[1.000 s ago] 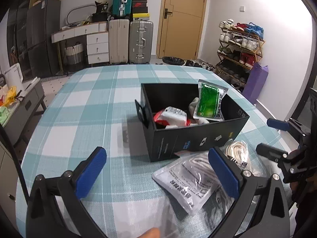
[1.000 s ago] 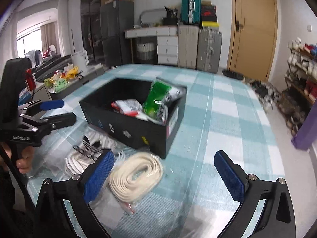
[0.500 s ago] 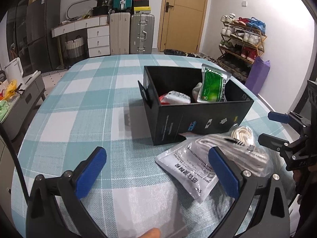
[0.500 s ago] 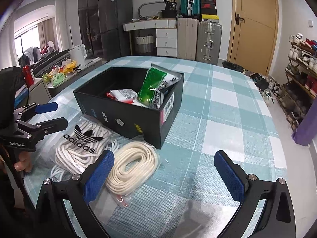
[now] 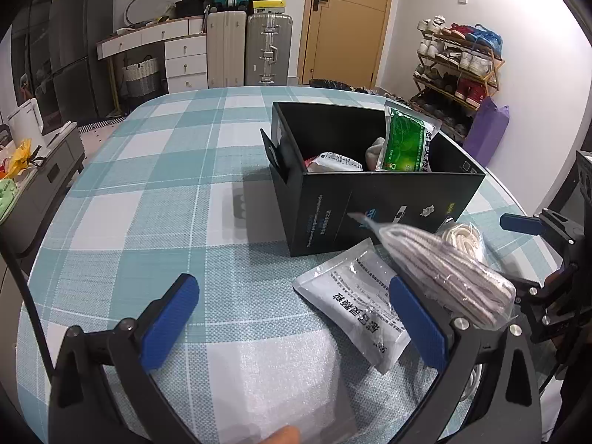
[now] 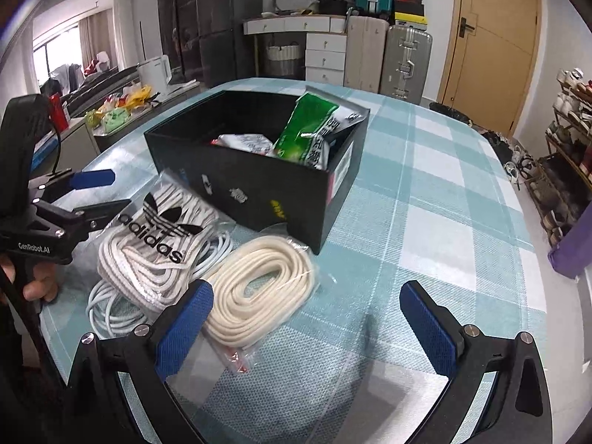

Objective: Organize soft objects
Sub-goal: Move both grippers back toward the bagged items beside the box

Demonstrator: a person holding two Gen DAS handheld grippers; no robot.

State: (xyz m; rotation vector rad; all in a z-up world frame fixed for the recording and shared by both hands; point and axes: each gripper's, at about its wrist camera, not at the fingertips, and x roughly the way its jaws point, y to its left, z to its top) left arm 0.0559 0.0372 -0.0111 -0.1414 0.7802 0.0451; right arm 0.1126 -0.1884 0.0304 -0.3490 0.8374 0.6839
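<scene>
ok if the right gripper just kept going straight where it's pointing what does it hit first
Most likely the black box: its near right corner sits ahead of the open right gripper. The bagged cream rope coil lies lower, by the left finger, so it might be brushed first; depth is unclear.

Home, suitcases (image 5: 248,51), shoe rack (image 5: 457,70), fridge (image 6: 222,26)
</scene>
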